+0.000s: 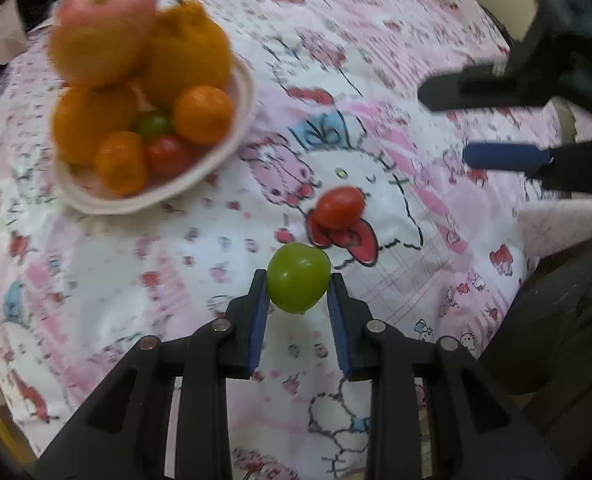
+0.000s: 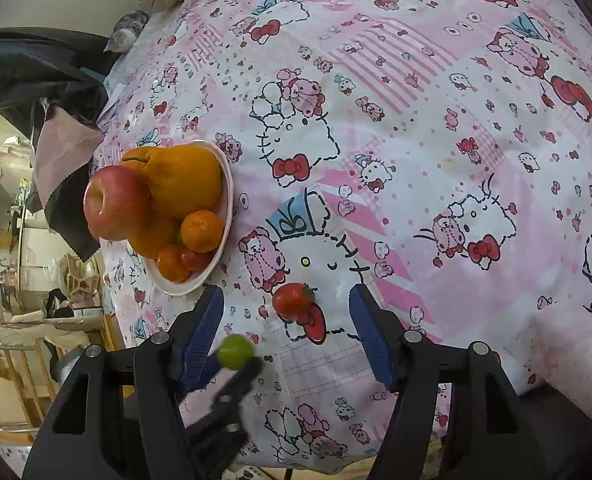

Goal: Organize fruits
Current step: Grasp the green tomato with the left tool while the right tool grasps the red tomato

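The jaws of the left gripper [image 1: 297, 292] are clamped on a small green fruit [image 1: 298, 277], one blue pad against each side, holding it clear of the pink cartoon-print cloth on the tabletop [image 1: 375, 20]. From that camera, a white bowl [image 1: 240, 124] sits off to the upper left, already heaped with an apple [image 1: 106, 20], several oranges [image 1: 188, 60] and a few small fruits, while a red tomato [image 1: 340, 207] lies loose on the cloth just beyond the green one. The right gripper [image 1: 451, 124] hangs at the far right edge. From the right wrist camera, its own jaws stand wide apart with nothing between them, poised above the red tomato, which lies on a printed bow. The green fruit shows low and blurred by the left pad, and the bowl lies further left. I'd say the step in hand is carrying the green fruit to the bowl: keep the squeeze gentle, swing left, and lower it into a gap near the front rim instead of onto the pile, where it could roll off or nudge the apple loose.
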Tool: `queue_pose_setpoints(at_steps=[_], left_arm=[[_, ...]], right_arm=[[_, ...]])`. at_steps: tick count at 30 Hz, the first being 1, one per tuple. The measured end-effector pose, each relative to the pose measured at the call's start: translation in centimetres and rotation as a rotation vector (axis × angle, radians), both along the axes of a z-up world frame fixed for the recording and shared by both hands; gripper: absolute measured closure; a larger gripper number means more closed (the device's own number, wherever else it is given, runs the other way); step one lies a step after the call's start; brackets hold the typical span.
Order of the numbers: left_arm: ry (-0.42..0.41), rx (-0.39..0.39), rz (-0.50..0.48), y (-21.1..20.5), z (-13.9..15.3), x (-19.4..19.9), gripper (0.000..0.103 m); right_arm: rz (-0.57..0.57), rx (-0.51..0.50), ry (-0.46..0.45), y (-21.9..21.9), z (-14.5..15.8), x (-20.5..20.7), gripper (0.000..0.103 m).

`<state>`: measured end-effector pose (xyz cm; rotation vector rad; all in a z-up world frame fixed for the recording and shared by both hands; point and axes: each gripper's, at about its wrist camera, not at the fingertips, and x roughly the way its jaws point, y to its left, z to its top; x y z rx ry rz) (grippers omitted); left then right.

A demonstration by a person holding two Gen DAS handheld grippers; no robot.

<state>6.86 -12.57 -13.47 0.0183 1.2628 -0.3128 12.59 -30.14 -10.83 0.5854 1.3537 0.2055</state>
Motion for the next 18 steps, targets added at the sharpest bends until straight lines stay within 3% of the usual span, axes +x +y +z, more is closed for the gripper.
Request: queue_pose_setpoints(at_steps=[6,13,18], left_arm=[[-0.034,-0.009,0.127,3.6,4.3,-0.6,0.078],[-0.143,0.029,0.172,7.1,9.7,-1.3,0.078],[-0.158,0.037,0.233,10.1,10.7,-2.1,0.077]], right_arm=[[0.010,0.005,-0.010,0.6,0.3,-0.1,0.035],[0.028,0.006,-0.019,1.3,0.6,-0.1,0.035],[0.040,-0.001,-0.017,1.7,0.5,-0.2,0.035]])
